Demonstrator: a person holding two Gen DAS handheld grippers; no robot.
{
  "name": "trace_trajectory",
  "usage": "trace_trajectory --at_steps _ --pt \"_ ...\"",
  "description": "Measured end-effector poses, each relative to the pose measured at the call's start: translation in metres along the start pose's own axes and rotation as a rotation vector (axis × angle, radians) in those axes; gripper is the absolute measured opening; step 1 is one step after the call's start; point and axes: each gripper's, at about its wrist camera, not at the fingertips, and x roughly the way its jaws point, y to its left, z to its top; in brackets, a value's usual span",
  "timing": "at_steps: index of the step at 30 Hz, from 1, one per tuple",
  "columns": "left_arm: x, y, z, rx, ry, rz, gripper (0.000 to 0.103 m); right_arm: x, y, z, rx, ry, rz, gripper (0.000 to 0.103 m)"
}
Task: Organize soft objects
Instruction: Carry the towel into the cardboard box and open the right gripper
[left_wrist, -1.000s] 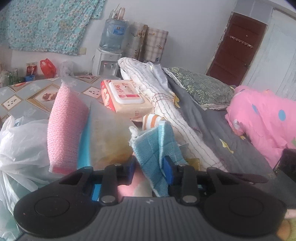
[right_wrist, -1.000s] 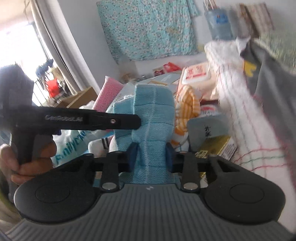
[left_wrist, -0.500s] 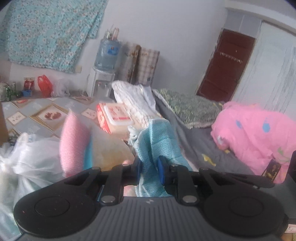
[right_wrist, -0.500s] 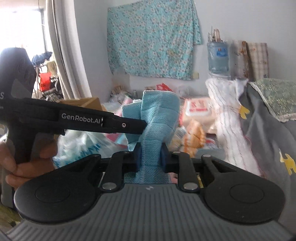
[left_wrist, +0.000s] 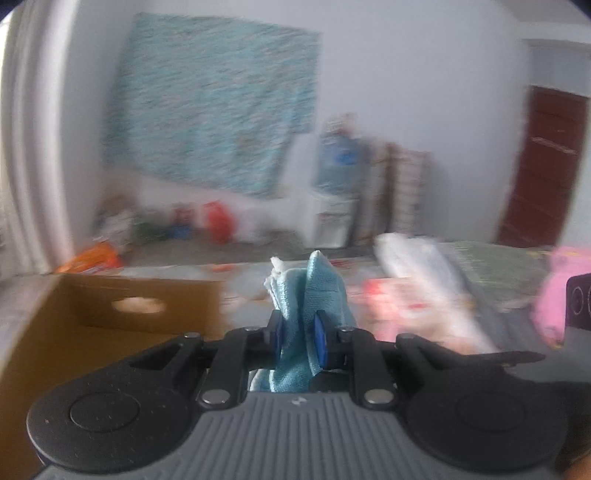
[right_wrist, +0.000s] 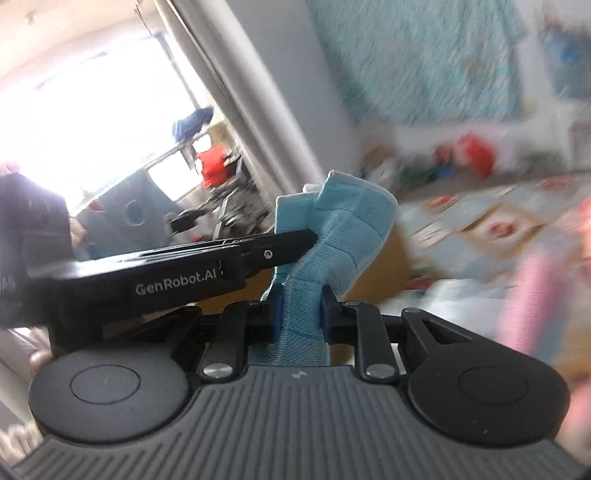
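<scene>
A light blue cloth (left_wrist: 314, 295) is pinched by both grippers and held in the air. My left gripper (left_wrist: 299, 334) is shut on its lower part, the cloth bunching up between the blue pads. My right gripper (right_wrist: 301, 317) is shut on the same blue cloth (right_wrist: 343, 229), which folds over above the jaws. The left gripper's black body (right_wrist: 184, 269) reaches in from the left and touches the cloth in the right wrist view. An open brown cardboard box (left_wrist: 110, 317) sits low at the left, just beyond the left gripper.
A pink cloth (right_wrist: 532, 295) stands at the right in the right wrist view. A white striped blanket (left_wrist: 424, 266) and a pink bundle (left_wrist: 557, 291) lie on the bed at the right. A water dispenser (left_wrist: 336, 199) stands by the far wall. Both views are blurred.
Both grippers have swung left with the blue cloth, away from the pile of soft things. The cardboard box has come into view at the left.
</scene>
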Motion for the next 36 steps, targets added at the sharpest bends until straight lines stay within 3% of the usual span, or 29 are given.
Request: trace_trajectory --at_steps 4,10,16,22,29,31,36 --pt "0.033 0.064 0.023 -0.071 0.098 0.096 0.017 0.085 0.006 0.022 0.132 0.129 0.049 0.018" --pt "0.089 0.147 0.044 -0.161 0.231 0.161 0.019 0.193 0.017 0.031 0.260 0.260 0.021 0.017" --pt "0.127 0.203 0.046 -0.245 0.283 0.232 0.034 0.278 0.016 0.022 0.384 0.341 -0.013 0.017" --pt "0.122 0.238 0.044 -0.339 0.250 0.284 0.034 0.335 0.007 0.017 0.471 0.389 -0.035 0.016" --pt "0.078 0.264 0.067 -0.399 0.091 0.296 0.046 0.352 0.010 0.030 0.578 0.279 0.115 0.017" --pt "0.071 0.267 0.069 -0.403 0.072 0.310 0.046 0.363 0.006 0.024 0.635 0.286 0.173 0.017" --pt "0.082 0.265 0.061 -0.380 0.117 0.324 0.046 0.398 0.012 0.012 0.580 0.378 0.060 0.017"
